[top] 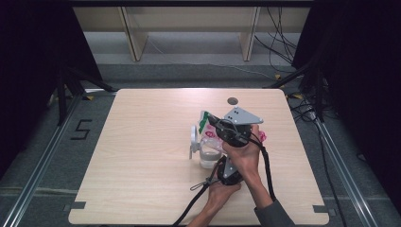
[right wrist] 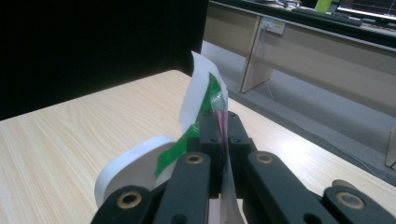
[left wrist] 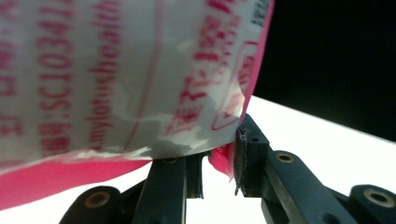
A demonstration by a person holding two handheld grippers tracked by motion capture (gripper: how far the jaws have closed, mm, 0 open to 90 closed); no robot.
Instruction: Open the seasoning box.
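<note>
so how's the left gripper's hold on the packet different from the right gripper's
The left gripper bites the pink-and-white packet at its lower pink edge, with a gap showing between its jaws. The right gripper has its jaws pressed flat together on the packet's thin top, by the green-and-white strip. In the high view the left sits nearer the person, the right farther. Both clamp the same packet.

Showing red print on the white and pink plastic bag (left wrist: 116, 79) in the left gripper view, running sideways and blurred: reading roughly as "SC1034" in one line and "mylotushealth" in the next, with unreadable red characters inside a red frame near the bag's edge. Showing a black figure "5" (top: 81, 129) on the grey floor left of the table (top: 142, 142) in the high view.
</note>
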